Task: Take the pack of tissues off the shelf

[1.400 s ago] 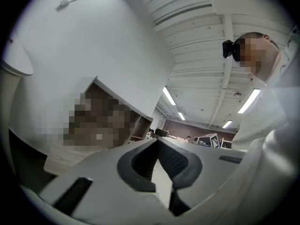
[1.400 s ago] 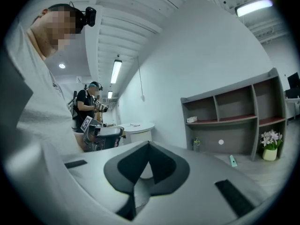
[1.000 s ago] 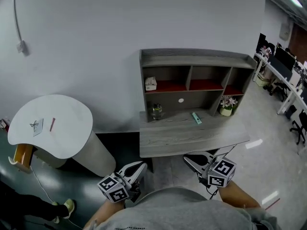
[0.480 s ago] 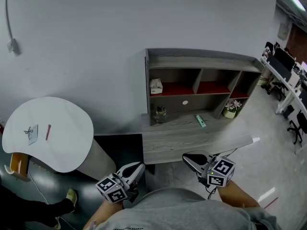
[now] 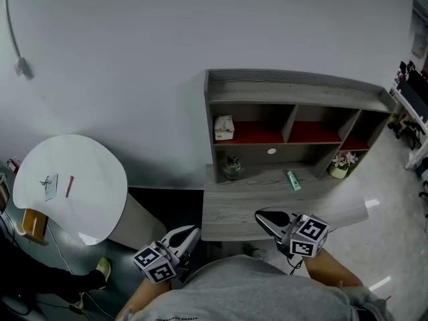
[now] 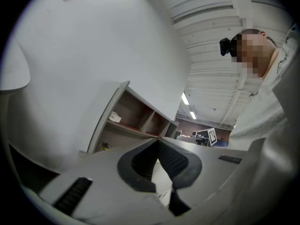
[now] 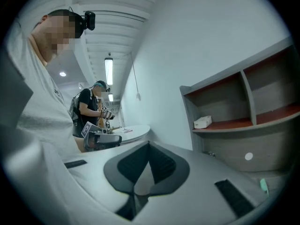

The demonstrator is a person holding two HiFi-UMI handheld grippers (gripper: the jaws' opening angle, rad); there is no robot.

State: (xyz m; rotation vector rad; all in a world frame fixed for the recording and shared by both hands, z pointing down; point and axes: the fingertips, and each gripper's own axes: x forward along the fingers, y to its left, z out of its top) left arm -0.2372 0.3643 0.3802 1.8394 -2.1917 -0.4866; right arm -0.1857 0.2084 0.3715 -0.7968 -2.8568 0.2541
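Note:
The pack of tissues (image 5: 224, 127) is a small white pack lying on the red board in the left compartment of the grey shelf unit (image 5: 294, 89). It also shows far off as the pack of tissues (image 6: 115, 118) and the pack of tissues (image 7: 203, 122). My left gripper (image 5: 192, 231) is held low near my body, left of the desk, shut with nothing in it. My right gripper (image 5: 262, 215) hovers over the desk's front edge, also shut and empty. Both are well short of the shelf.
On the grey desk (image 5: 234, 209) under the shelf stand a glass jar (image 5: 232, 167), a green tube (image 5: 292, 180) and a small flower pot (image 5: 342, 163). A white rounded table (image 5: 73, 186) stands at the left. Another person (image 7: 89, 108) stands far off by that table.
The shelf and desk have shifted right and grown a little in the head view. Both grippers stay low by my body, shut.

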